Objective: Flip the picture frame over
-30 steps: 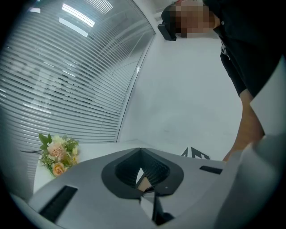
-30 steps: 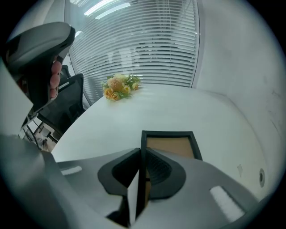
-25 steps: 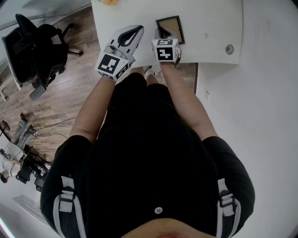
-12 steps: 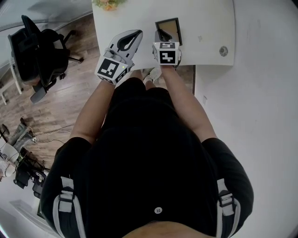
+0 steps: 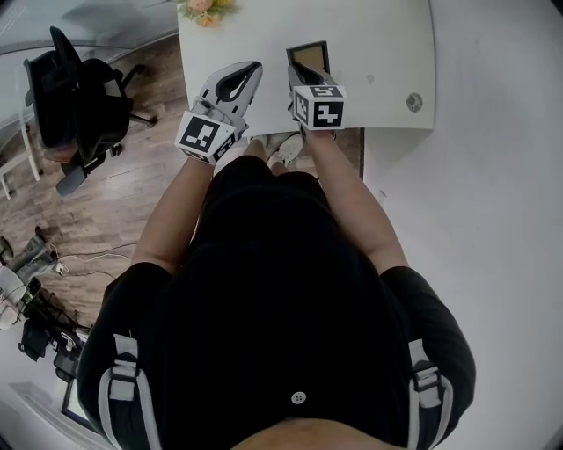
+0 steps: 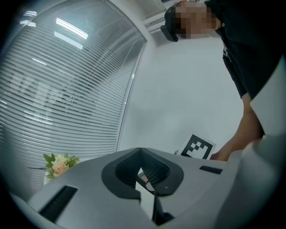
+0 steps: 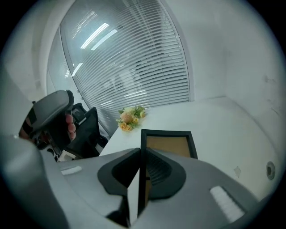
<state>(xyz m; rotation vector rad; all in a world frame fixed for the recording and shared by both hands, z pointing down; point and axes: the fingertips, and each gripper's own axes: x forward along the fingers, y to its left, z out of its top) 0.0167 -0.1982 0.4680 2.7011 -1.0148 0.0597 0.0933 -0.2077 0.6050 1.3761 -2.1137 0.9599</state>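
Note:
The picture frame (image 5: 309,55) has a black border around a brown panel and lies on the white table (image 5: 387,53). My right gripper (image 5: 296,74) is shut on its near left edge. That end is raised, so the frame tilts. In the right gripper view the frame (image 7: 169,145) runs forward from the right gripper (image 7: 140,151), and its black edge is pinched between the jaws. My left gripper (image 5: 254,68) hovers just left of the frame, jaws together and holding nothing. The left gripper view looks over the left gripper (image 6: 140,151) at a wall and blinds.
A small bunch of flowers (image 5: 207,9) sits at the table's far left corner. A round grommet (image 5: 413,103) is set in the table's right side. A black office chair (image 5: 75,97) stands on the wood floor to the left. A white wall lies to the right.
Both grippers have risen. The right one has lifted the frame's near end, so the frame looks narrower and more tilted than a second ago.

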